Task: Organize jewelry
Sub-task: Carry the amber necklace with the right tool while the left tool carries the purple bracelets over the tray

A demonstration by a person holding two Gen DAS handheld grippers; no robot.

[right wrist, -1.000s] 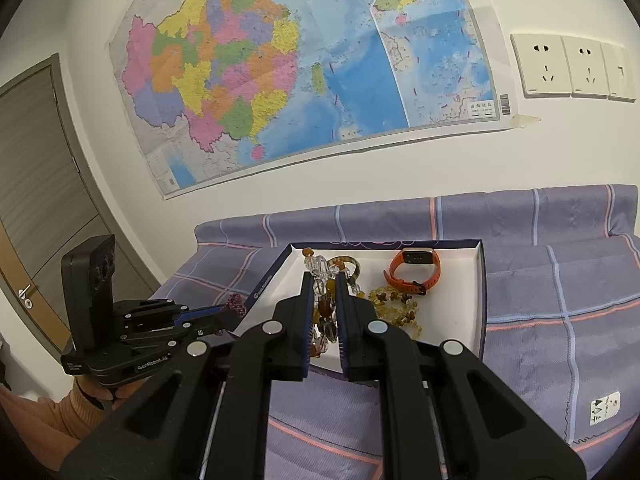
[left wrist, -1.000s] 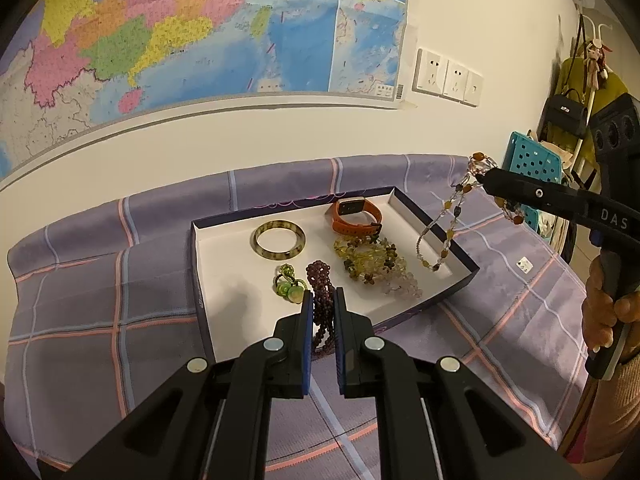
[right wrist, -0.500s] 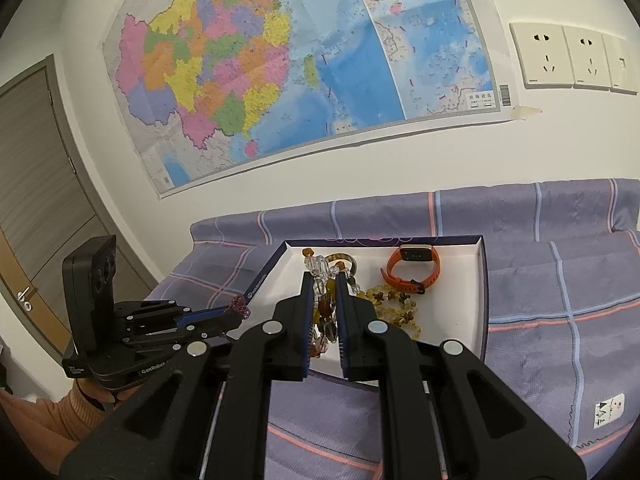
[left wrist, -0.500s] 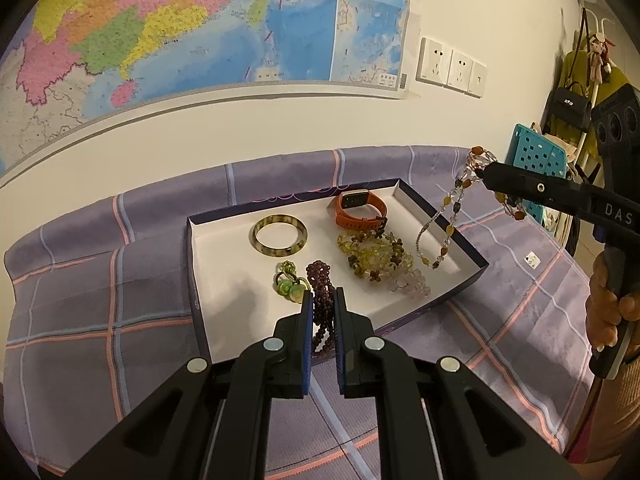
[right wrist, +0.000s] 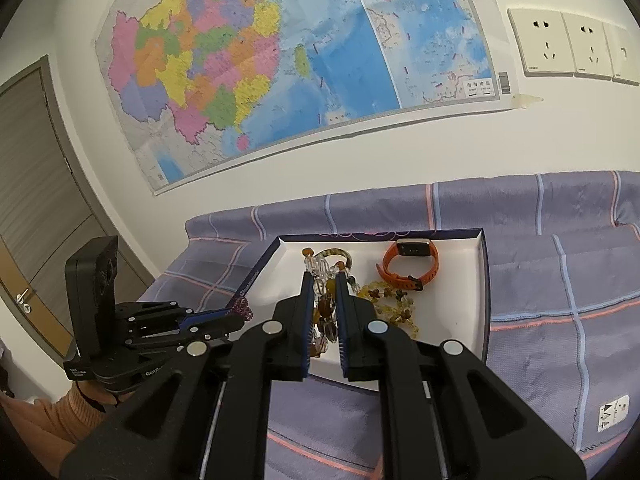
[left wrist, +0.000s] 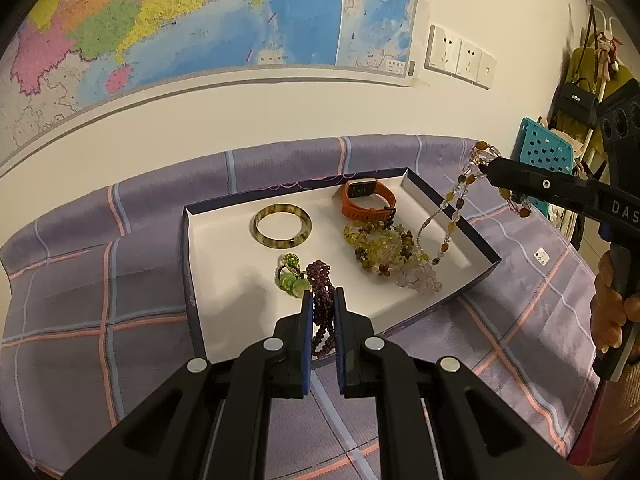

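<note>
A purple plaid cloth (left wrist: 120, 280) covers the table, bearing a white-lined tray (left wrist: 224, 256) with an orange watch (left wrist: 366, 200), a bangle (left wrist: 282, 226) and yellow beads (left wrist: 376, 248). The left tongs (left wrist: 322, 300) pinch a purple bead bracelet (left wrist: 320, 280) above the tray; the right tongs (right wrist: 322, 284) clamp an amber bead necklace (left wrist: 448, 216) hanging over its right edge.

bare tray floor (left wrist: 224, 264) at left, jewelry heap (left wrist: 384, 248) crowding right

Tray (left wrist: 192, 248) on cloth (left wrist: 80, 300) — bangle (left wrist: 282, 225) left of watch (left wrist: 368, 200).
</note>
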